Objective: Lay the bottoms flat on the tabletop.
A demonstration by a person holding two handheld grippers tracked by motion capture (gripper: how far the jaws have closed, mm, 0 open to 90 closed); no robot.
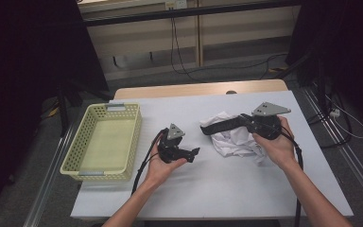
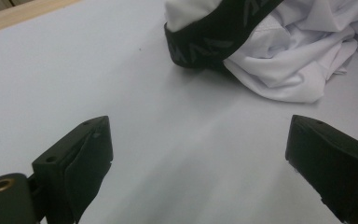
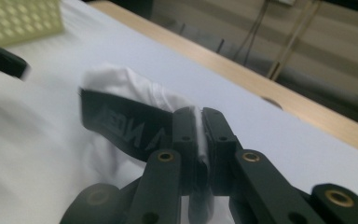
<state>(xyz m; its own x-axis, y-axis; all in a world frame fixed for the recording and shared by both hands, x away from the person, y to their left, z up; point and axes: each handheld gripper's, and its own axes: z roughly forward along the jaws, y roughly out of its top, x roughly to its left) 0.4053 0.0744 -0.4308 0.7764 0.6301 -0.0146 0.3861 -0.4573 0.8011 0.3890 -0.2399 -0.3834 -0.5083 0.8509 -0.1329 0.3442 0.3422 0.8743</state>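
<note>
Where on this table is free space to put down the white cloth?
The bare white tabletop in front of both hands is free, also the strip behind the left claw. The yellow perforated plastic basket is empty. Crowded: around the white crumpled cloth with black band, which the right claw grips.

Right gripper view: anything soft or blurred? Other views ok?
Right gripper view: yellow basket and background soft, white garment slightly blurred, jaws sharp. Left gripper view: garment crisp, near jaws softer. High view: dim, dark corners, table evenly lit.
</note>
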